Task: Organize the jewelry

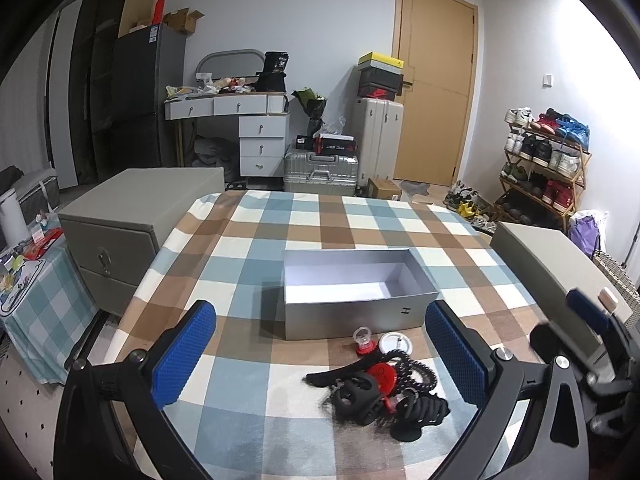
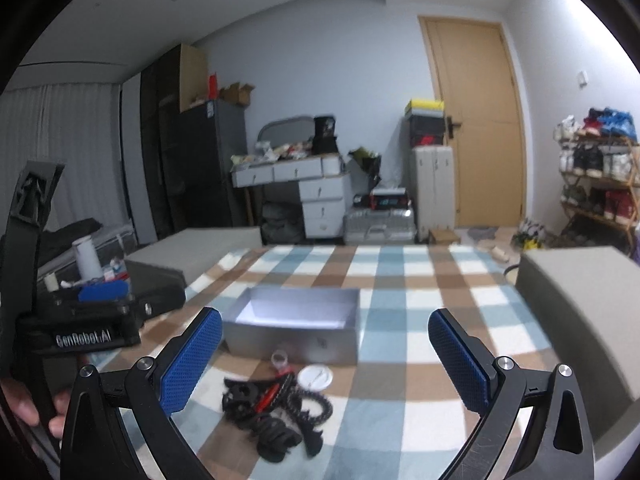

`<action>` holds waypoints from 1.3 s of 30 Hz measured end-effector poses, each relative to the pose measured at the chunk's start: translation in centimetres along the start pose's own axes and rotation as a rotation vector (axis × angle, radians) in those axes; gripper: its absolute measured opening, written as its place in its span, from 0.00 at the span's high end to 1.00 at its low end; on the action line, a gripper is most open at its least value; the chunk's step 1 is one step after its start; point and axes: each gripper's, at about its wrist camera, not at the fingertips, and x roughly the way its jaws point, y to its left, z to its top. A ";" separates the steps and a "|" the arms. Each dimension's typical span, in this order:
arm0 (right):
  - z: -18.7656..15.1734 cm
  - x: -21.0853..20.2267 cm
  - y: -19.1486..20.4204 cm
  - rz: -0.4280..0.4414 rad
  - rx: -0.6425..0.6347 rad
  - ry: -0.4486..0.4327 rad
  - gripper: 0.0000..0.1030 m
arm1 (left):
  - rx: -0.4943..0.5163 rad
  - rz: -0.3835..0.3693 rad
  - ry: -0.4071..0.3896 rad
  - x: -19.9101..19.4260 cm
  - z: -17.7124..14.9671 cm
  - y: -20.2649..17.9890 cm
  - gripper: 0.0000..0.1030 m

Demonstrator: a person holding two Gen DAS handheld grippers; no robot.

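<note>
Right now both grippers hang over a table with a checked cloth (image 1: 248, 240). Left gripper (image 1: 320, 352) has its blue pads far apart and holds nothing. Right gripper (image 2: 325, 360) is wide open too, with nothing between its pads. An open silver box (image 1: 352, 304) sits in the middle of the cloth, and it looks empty inside. Just in front of it lies a tangled pile of jewelry (image 1: 380, 392): black hair clips, a black coil band, red bits and a round white badge (image 1: 393, 342). Neither gripper touches the pile.
</note>
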 end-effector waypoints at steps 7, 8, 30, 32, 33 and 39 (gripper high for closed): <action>-3.2 2.2 0.5 0.081 -0.008 0.137 0.00 | -0.024 0.031 0.052 0.8 -1.1 1.5 0.01; -3.7 2.5 0.7 0.092 -0.009 0.151 0.00 | -0.025 0.036 0.058 0.8 -1.3 1.7 0.01; -7.5 5.7 2.2 0.193 -0.035 0.328 0.41 | -0.064 0.082 0.107 1.9 -2.4 4.5 0.01; -7.7 5.9 2.2 0.196 -0.039 0.339 0.48 | -0.069 0.087 0.114 2.0 -2.6 4.8 0.01; -7.7 6.0 2.3 0.193 -0.043 0.344 0.52 | -0.070 0.088 0.117 2.1 -2.7 4.9 0.01; -8.0 6.0 1.9 0.206 -0.034 0.334 0.69 | -0.065 0.082 0.145 2.5 -3.4 5.2 0.01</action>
